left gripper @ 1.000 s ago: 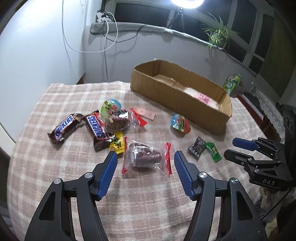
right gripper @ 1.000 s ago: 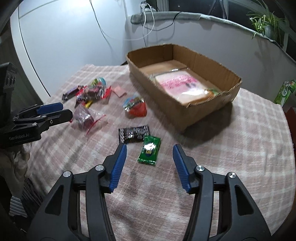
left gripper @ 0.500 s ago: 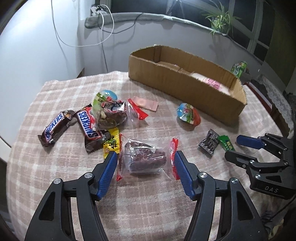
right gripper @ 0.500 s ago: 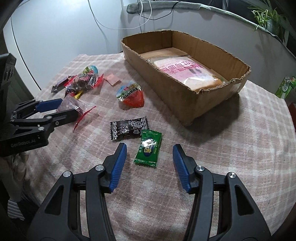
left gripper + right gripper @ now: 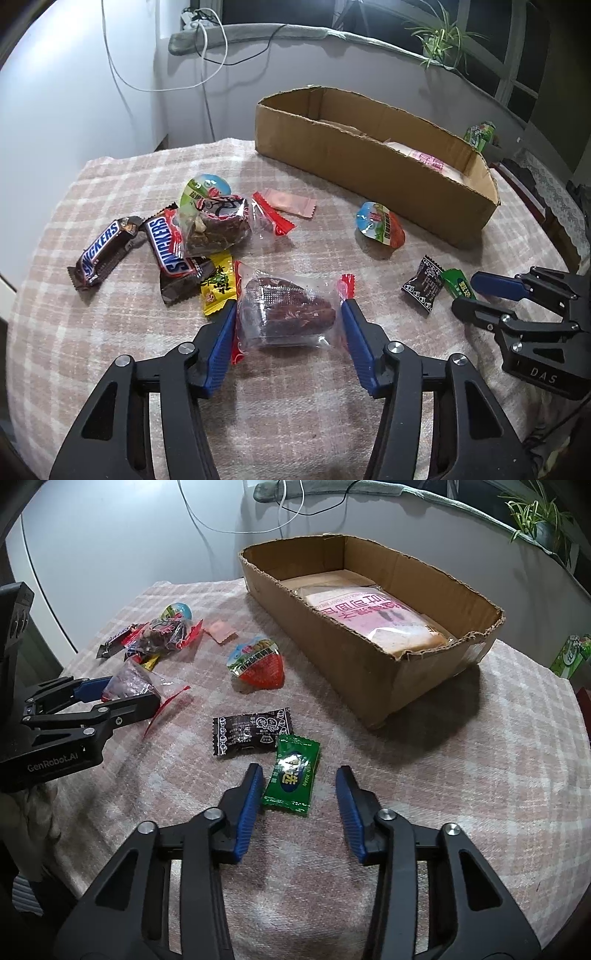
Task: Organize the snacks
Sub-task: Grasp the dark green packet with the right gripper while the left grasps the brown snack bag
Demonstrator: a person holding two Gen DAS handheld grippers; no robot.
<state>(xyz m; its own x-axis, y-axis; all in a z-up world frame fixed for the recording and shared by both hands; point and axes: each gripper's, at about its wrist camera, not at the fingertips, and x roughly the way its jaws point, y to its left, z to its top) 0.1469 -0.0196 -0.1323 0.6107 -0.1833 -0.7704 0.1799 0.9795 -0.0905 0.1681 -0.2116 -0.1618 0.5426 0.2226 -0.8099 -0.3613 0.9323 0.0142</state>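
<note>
A clear packet of dark dried fruit with red ends (image 5: pixel 284 314) lies on the checked cloth between the fingers of my open left gripper (image 5: pixel 288 317); the fingers straddle it without squeezing. In the right wrist view the same packet (image 5: pixel 129 683) shows between the left gripper's (image 5: pixel 122 694) fingers. My right gripper (image 5: pixel 299 786) is open, with a green candy (image 5: pixel 293 775) between its fingertips, near the left finger. A black candy (image 5: pixel 249 734) lies just beyond. The cardboard box (image 5: pixel 354 657) holds a pink bread bag (image 5: pixel 373 616).
Two Snickers bars (image 5: pixel 107 251), a yellow candy (image 5: pixel 218 284), a second dried-fruit packet (image 5: pixel 218 225), a pink sachet (image 5: pixel 291 201) and a red jelly cup (image 5: pixel 382 229) lie on the cloth. A green carton (image 5: pixel 570 655) stands past the box. A plant (image 5: pixel 439 40) sits on the sill.
Both grippers have moved forward and down. The dried-fruit packet now sits between the left fingers, and the green candy has come between the right fingertips.
</note>
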